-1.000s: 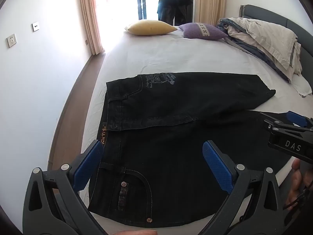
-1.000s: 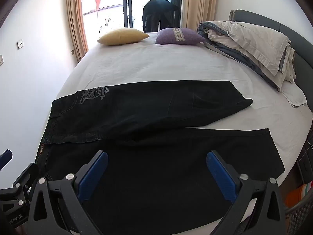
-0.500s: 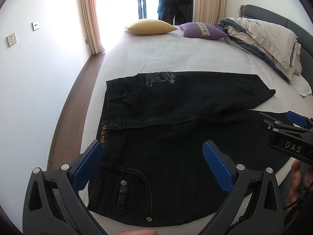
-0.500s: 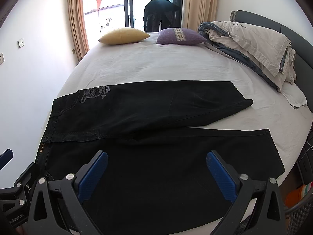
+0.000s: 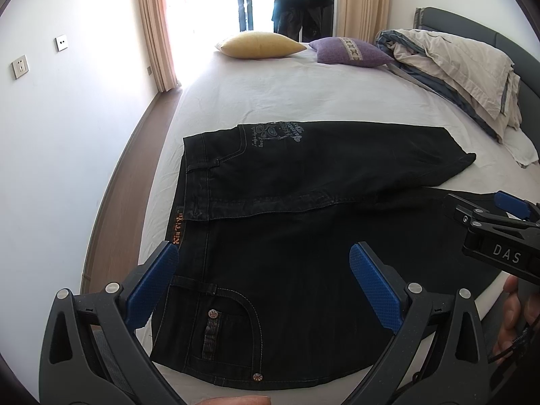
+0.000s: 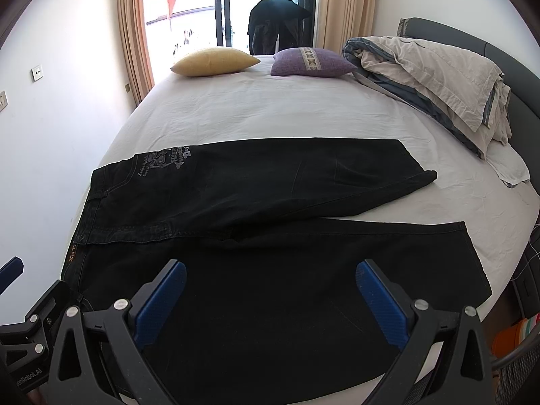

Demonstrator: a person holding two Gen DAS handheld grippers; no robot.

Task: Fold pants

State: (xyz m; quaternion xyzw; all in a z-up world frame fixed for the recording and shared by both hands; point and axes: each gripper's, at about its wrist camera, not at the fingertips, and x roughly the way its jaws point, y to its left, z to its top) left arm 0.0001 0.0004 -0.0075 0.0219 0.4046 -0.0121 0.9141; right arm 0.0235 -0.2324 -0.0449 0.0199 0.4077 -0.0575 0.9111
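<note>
Two tools are held above the near edge of the bed point(image 6: 270, 111), each spread wide with nothing gripped: the left tool point(image 5: 263, 280) over the waistband, the right tool point(image 6: 270, 290) over the near leg. Black pants point(image 6: 256, 202) are laid flat on the white sheet, legs parted, waistband leftward.

left claw point(image 5: 263, 263) agape, right claw point(image 6: 270, 281) agape
</note>
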